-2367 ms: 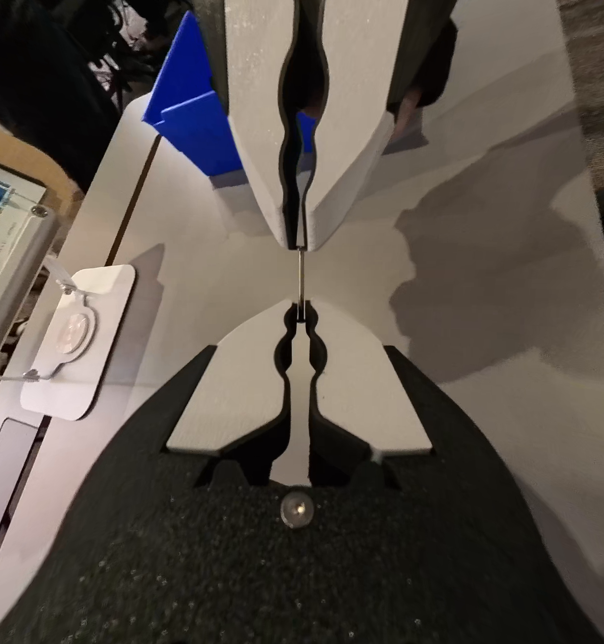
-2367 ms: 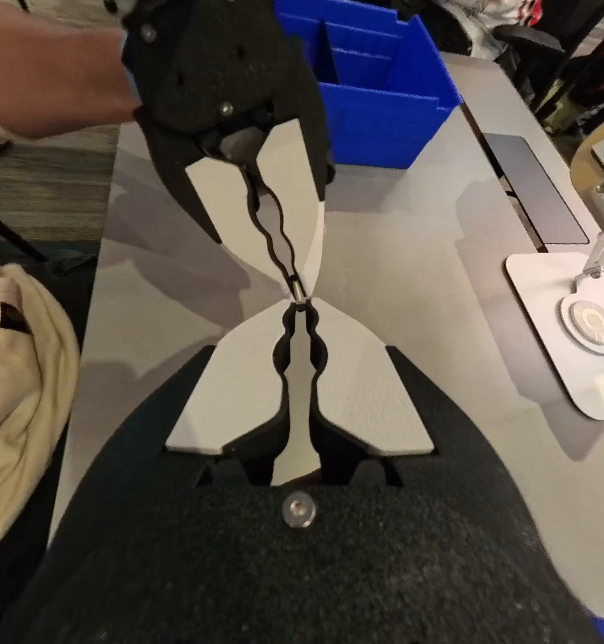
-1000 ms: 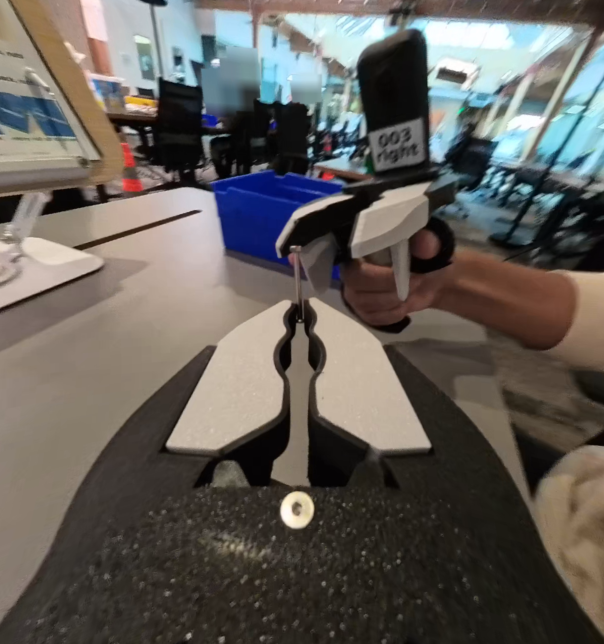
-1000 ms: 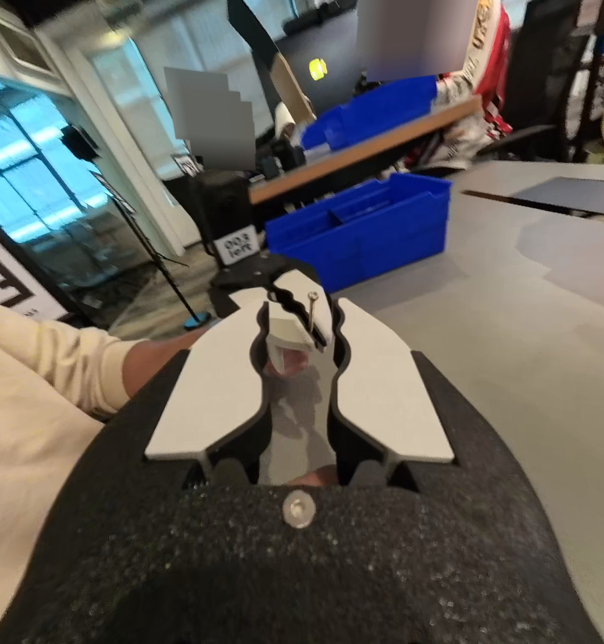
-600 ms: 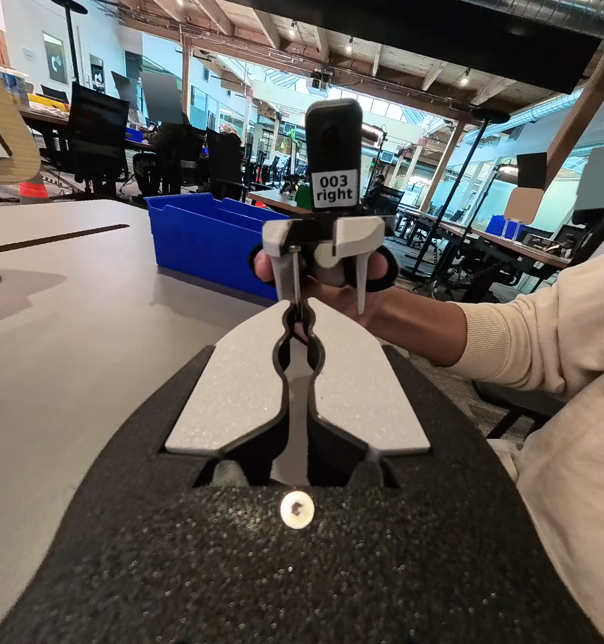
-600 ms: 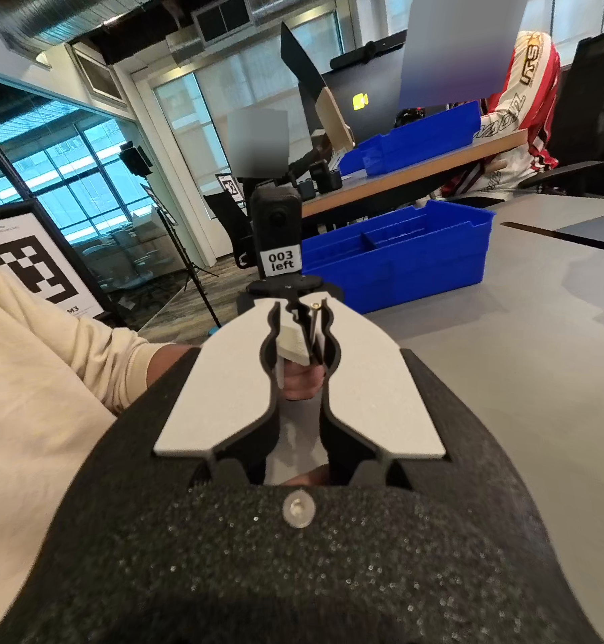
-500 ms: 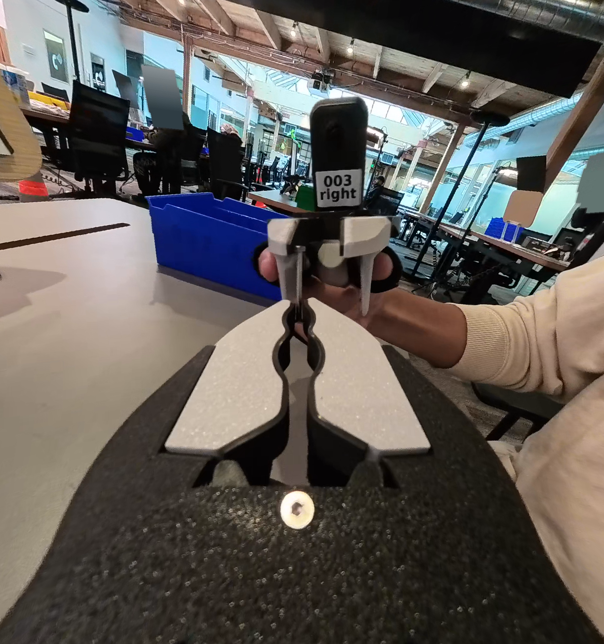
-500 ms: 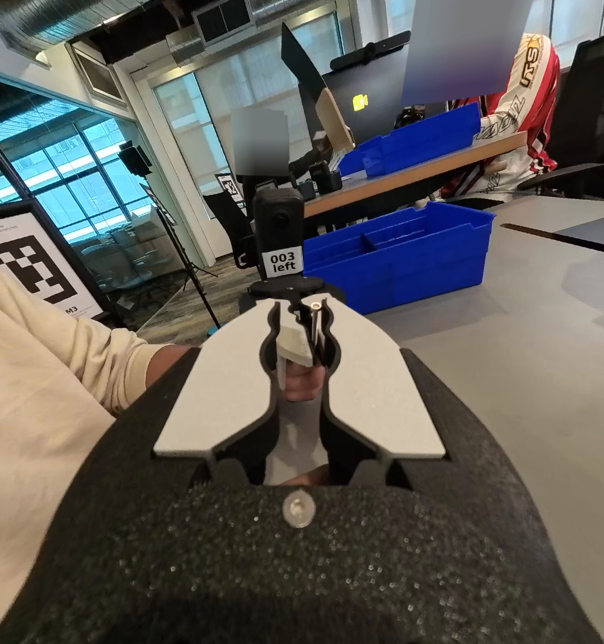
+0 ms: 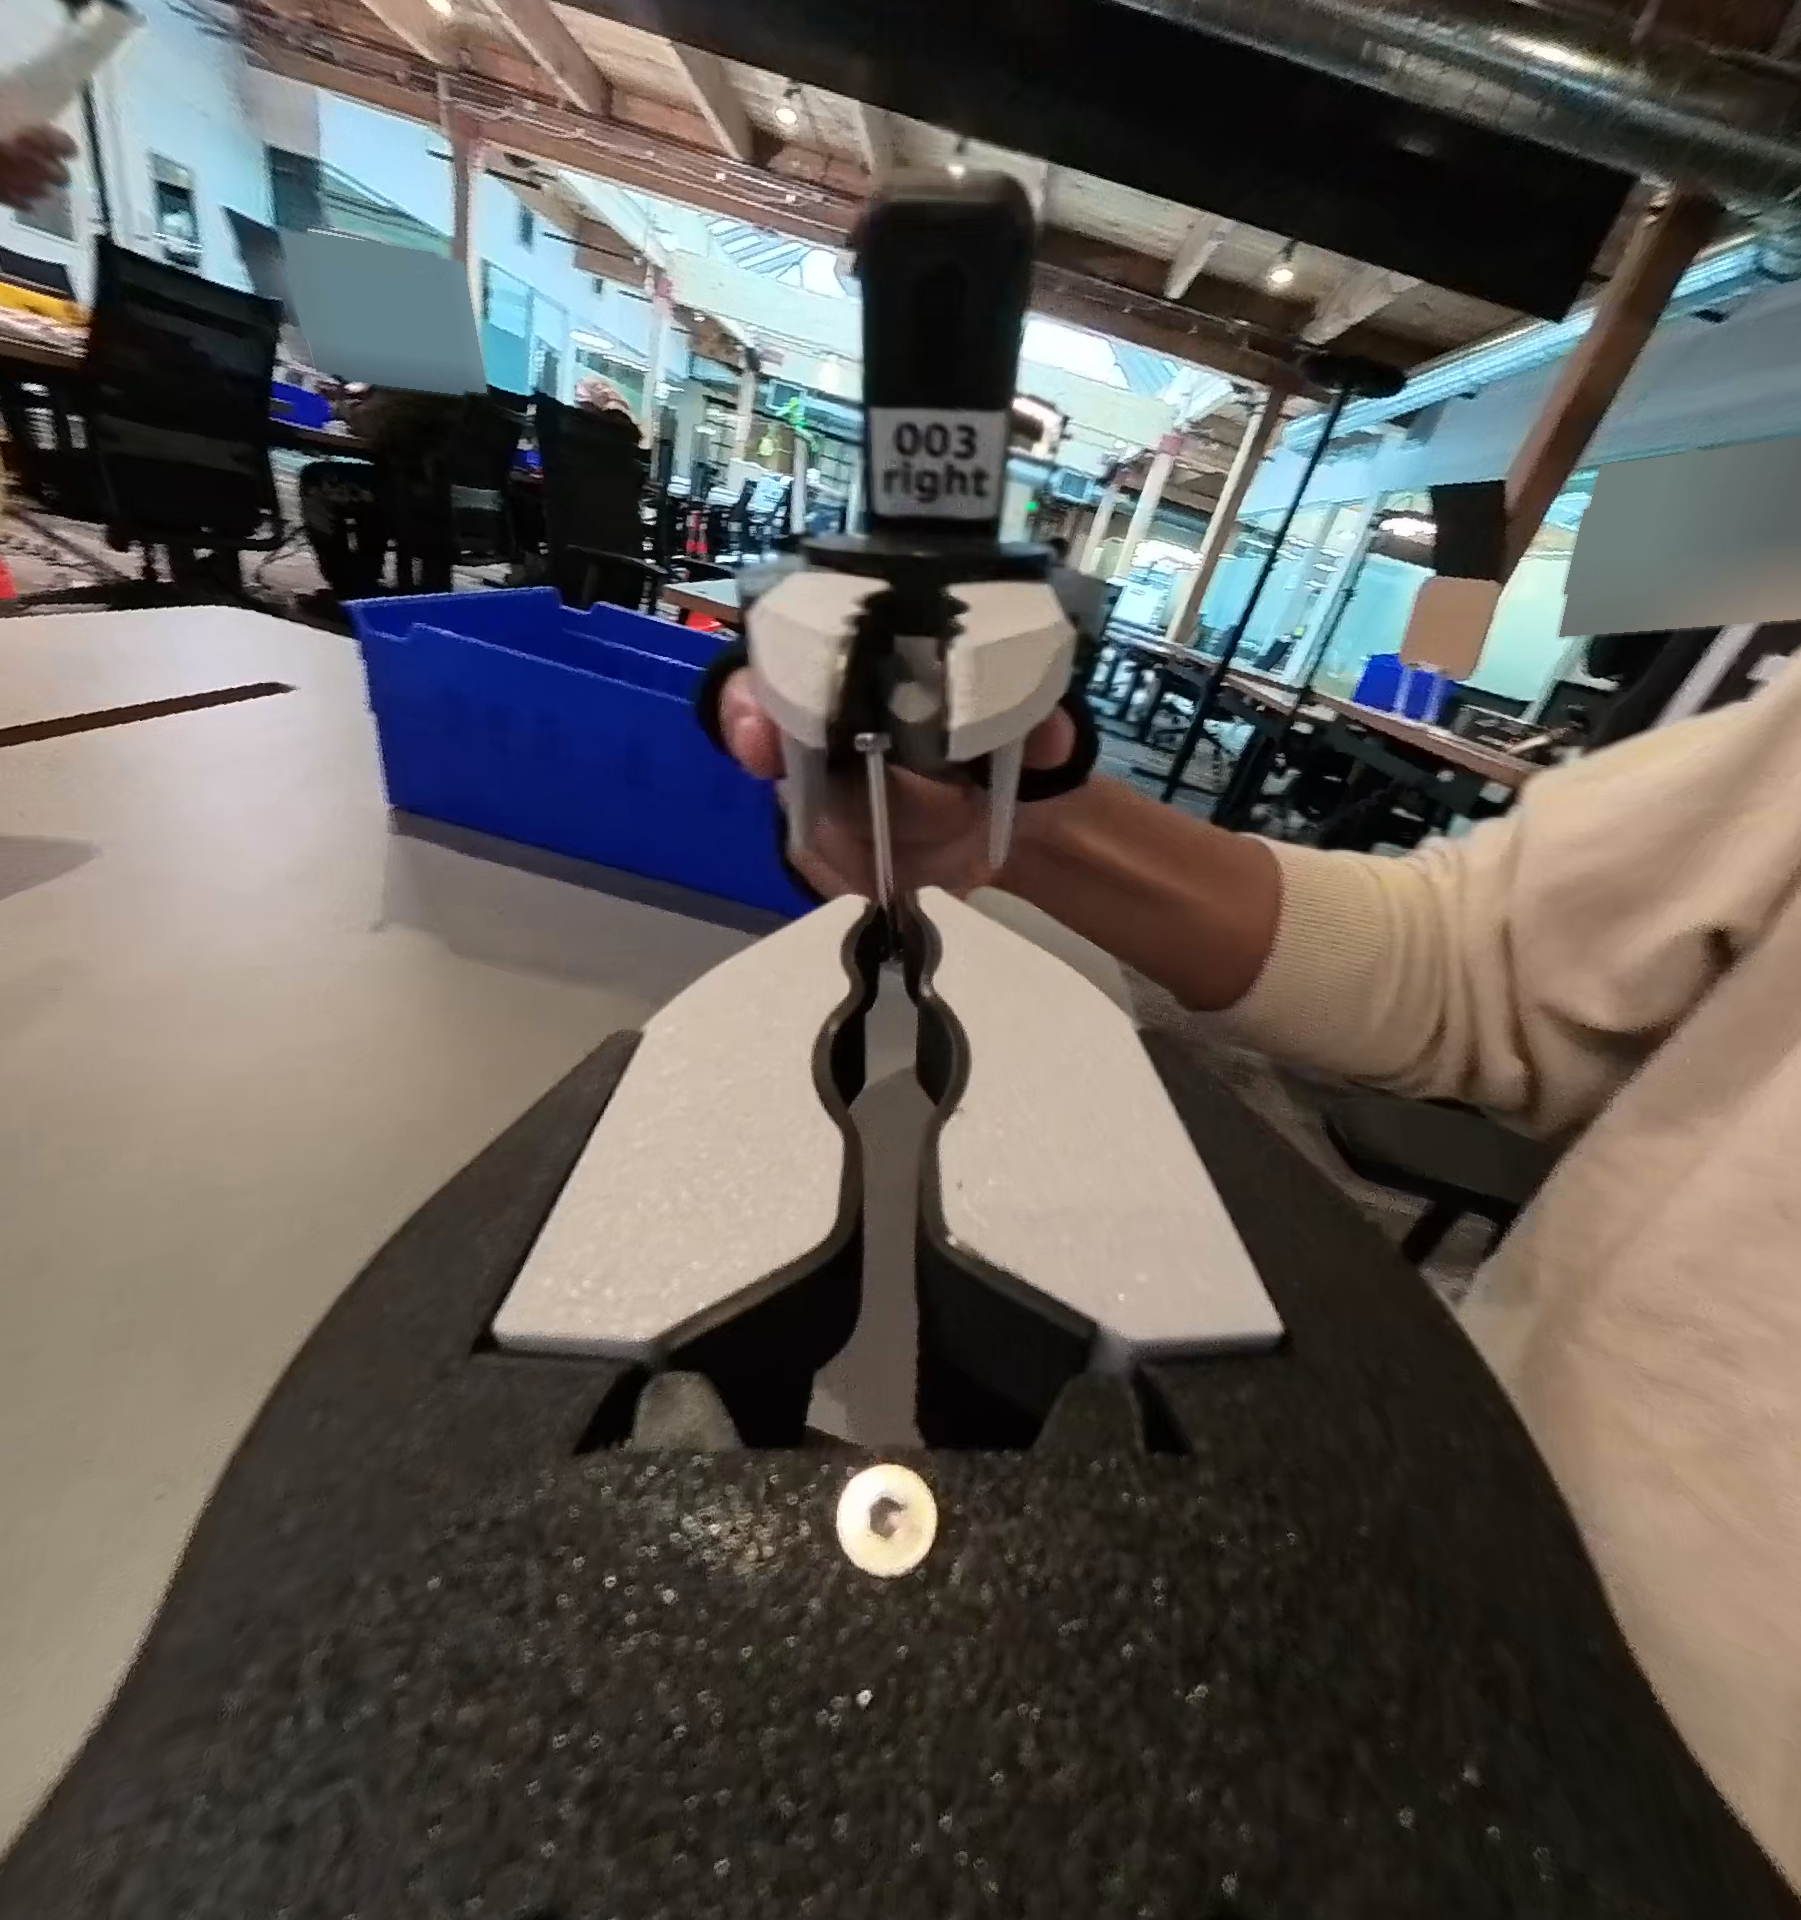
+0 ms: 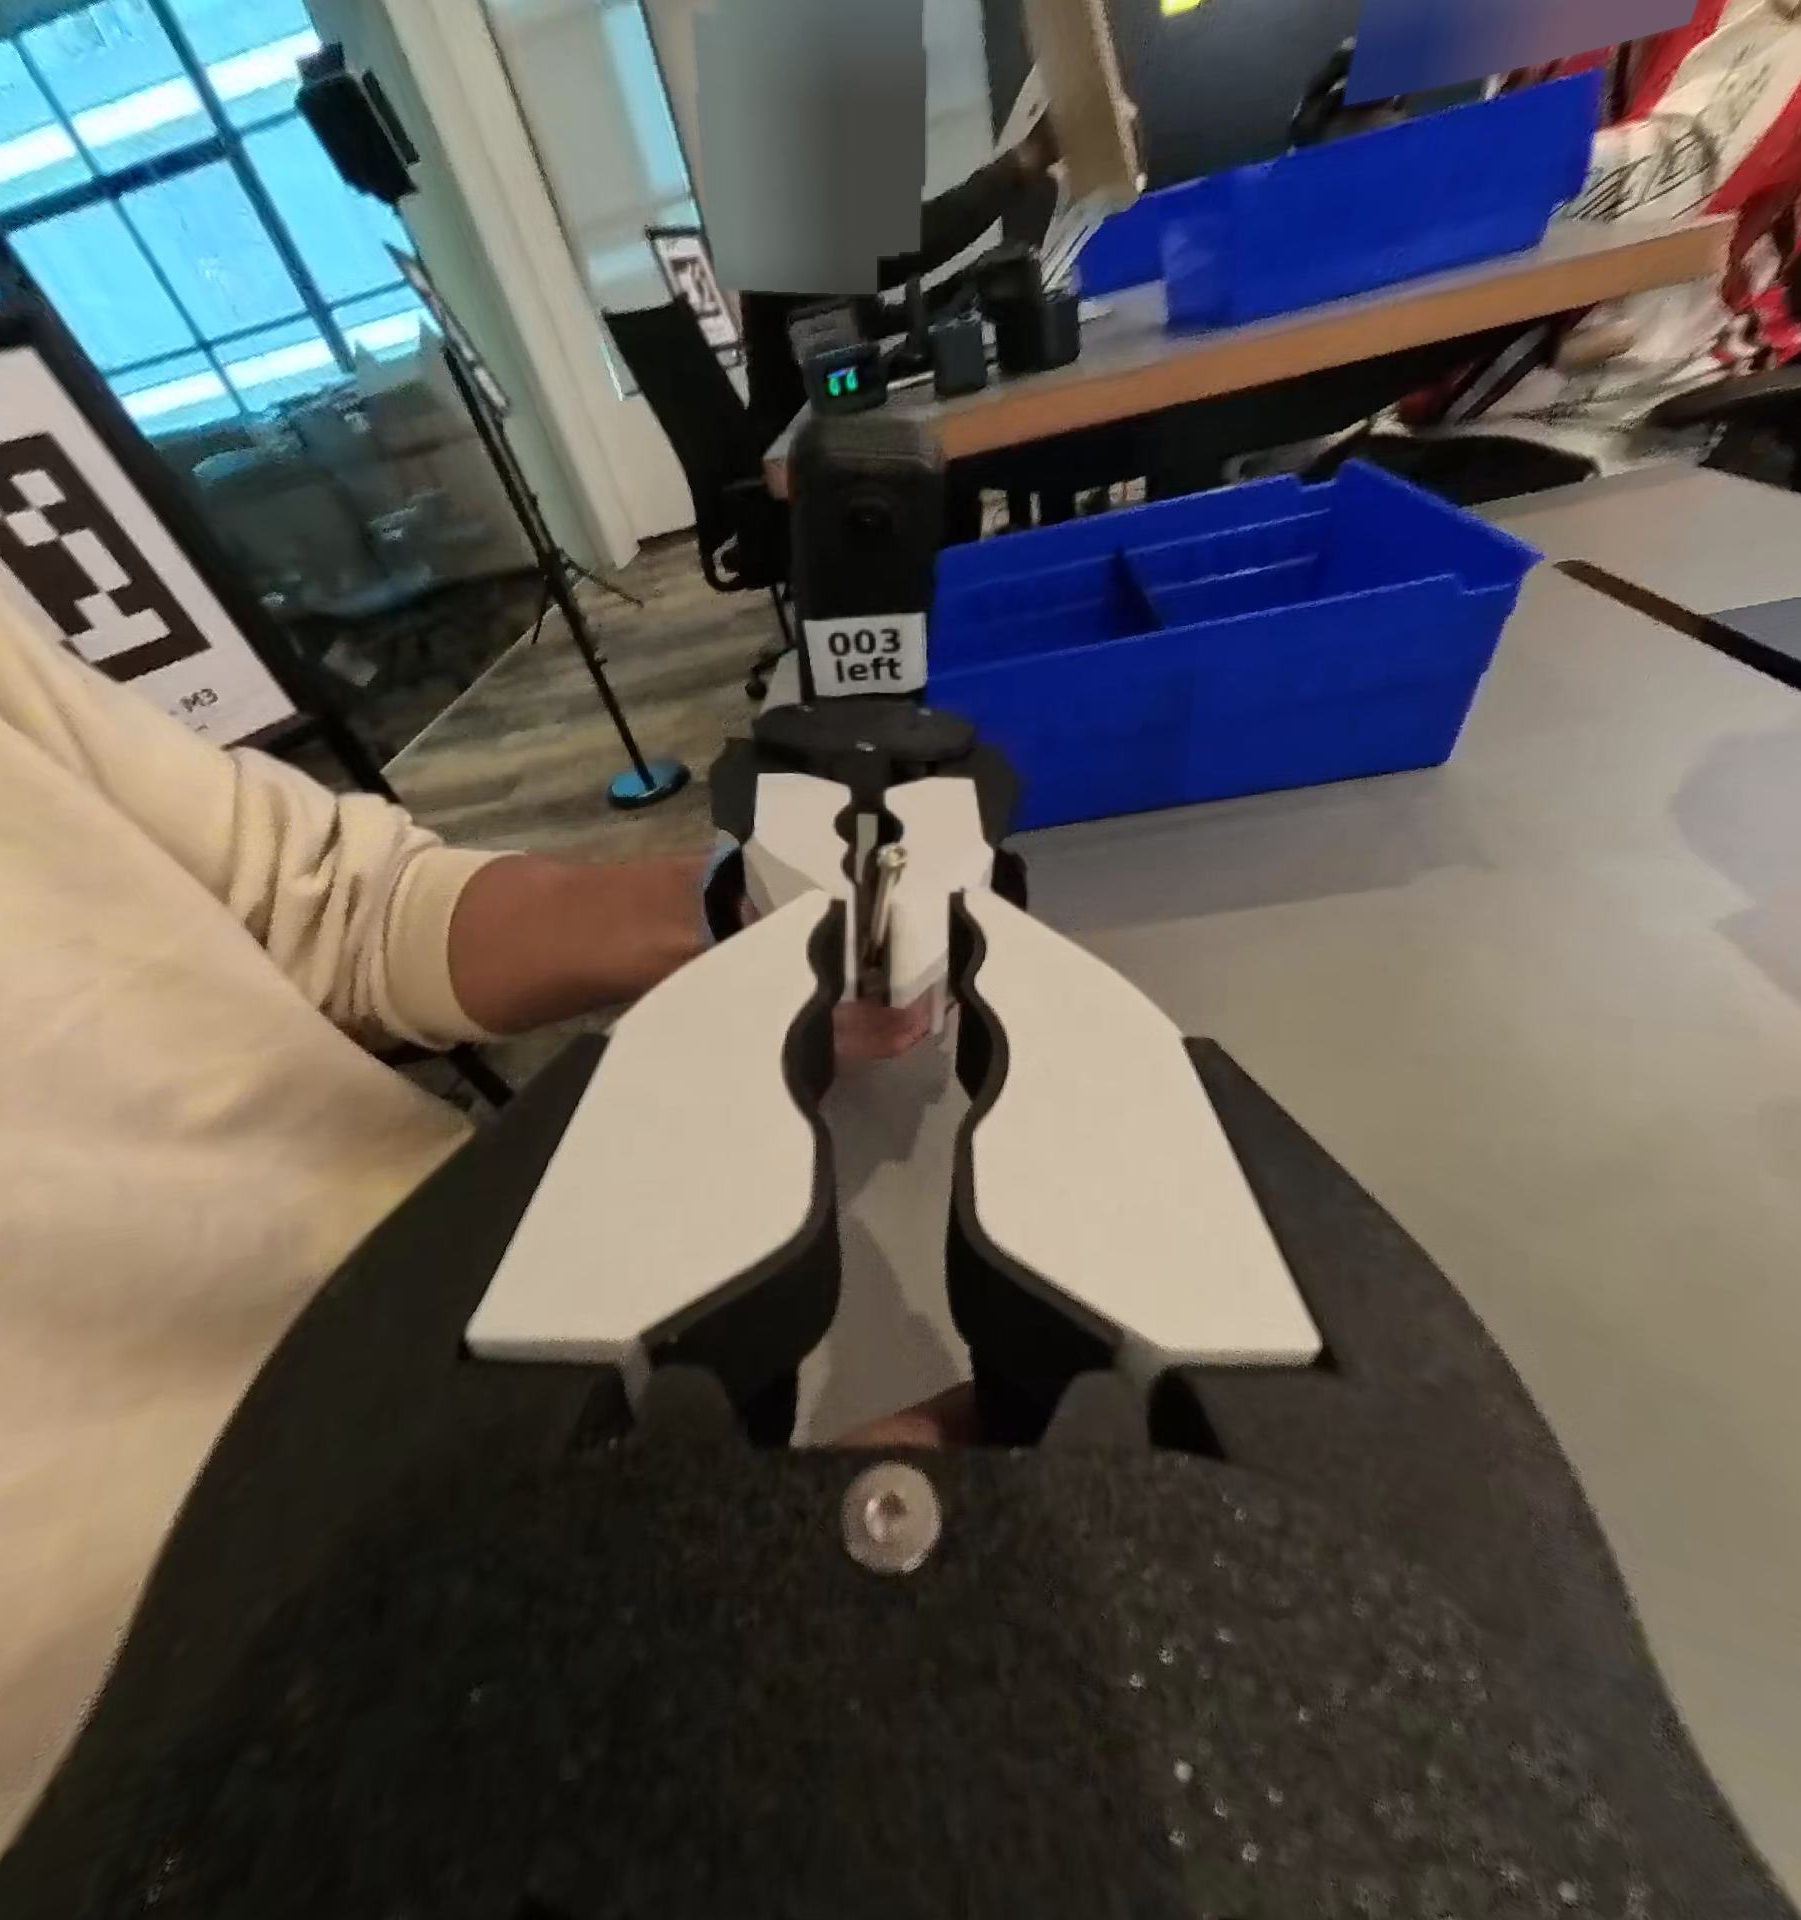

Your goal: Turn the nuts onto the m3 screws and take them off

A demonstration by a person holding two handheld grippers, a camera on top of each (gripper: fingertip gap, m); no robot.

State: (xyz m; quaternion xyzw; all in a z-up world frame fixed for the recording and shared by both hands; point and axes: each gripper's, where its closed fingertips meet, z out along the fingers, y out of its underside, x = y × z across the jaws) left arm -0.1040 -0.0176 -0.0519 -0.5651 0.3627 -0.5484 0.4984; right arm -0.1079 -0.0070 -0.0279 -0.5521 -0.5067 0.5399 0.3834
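Observation:
My left gripper (image 9: 891,920) is shut on the lower end of a thin silver m3 screw (image 9: 878,831). The screw stands upright with its head on top. My right gripper (image 10: 891,912) is open and faces the left one. Its two fingers stand on either side of the screw (image 10: 880,904) and the left gripper's tips (image 10: 880,971), apart from both. In the left wrist view the right gripper (image 9: 901,831) shows head-on in a hand, jaws apart, just behind the screw. I cannot make out a nut in either view.
A blue divided bin (image 9: 563,727) stands on the grey table (image 9: 148,1039) behind the grippers; it also shows in the right wrist view (image 10: 1239,665). A person's cream sleeves (image 9: 1498,987) reach in from the side. Chairs and desks stand farther off. Left and right tips are no more than a few centimetres apart.
Both grippers swung up from pointing down at the table to level, facing each other. The right gripper opened and let go of the screw's end. It has since come nearer, its fingers now straddling the screw.

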